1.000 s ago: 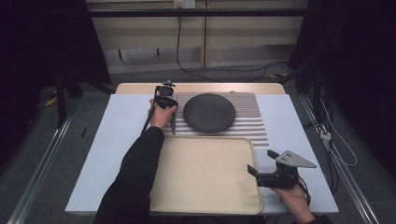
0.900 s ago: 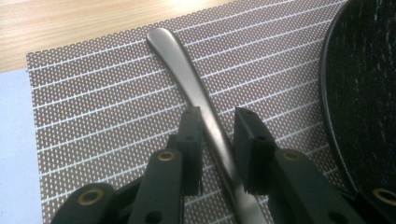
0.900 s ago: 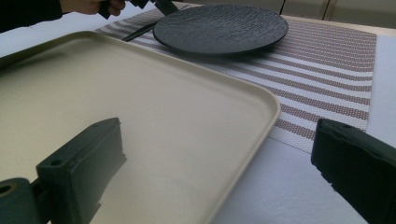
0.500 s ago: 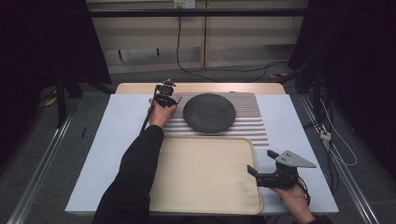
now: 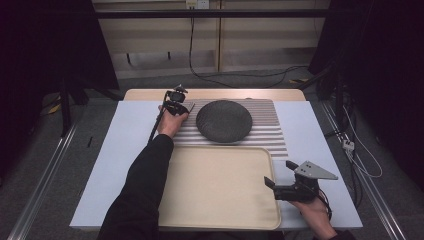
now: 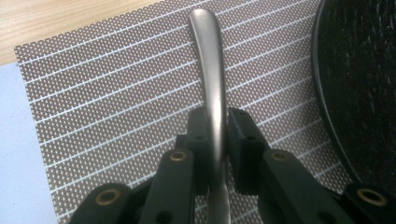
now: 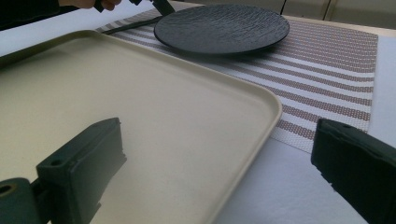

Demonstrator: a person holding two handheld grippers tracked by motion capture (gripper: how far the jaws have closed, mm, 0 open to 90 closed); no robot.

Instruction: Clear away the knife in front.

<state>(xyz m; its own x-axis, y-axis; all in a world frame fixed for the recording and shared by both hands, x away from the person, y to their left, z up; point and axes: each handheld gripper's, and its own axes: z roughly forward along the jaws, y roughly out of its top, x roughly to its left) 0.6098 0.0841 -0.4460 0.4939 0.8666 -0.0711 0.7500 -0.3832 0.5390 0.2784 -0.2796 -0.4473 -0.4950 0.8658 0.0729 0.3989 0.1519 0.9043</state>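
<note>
- The left gripper has its jaws closed on a slim, brushed-metal cutlery handle; the two black pads pinch it from either side, roughly midway along what is visible.
- The handle's long axis runs straight ahead, in line with the jaws, so its rounded end points away from the hand toward the far edge of the brown, white-striped woven placemat. Which piece of cutlery it is cannot be told, since the working end is hidden beneath the gripper.
- The handle lies over the placemat's left portion, just beside the left rim of the round, textured black plate and parallel to it, with a strip of mat between them.
- In the high view the left gripper is at the far left corner of the placemat, next to the plate.
- The right gripper sits well apart, near the right edge of the large cream rectangular tray on the white-covered worktop; its jaws stand wide open and hold nothing.
- Judgement: the left hand is the one doing the work, and setting the piece down calls for keeping the handle parallel to the plate's rim.
</note>
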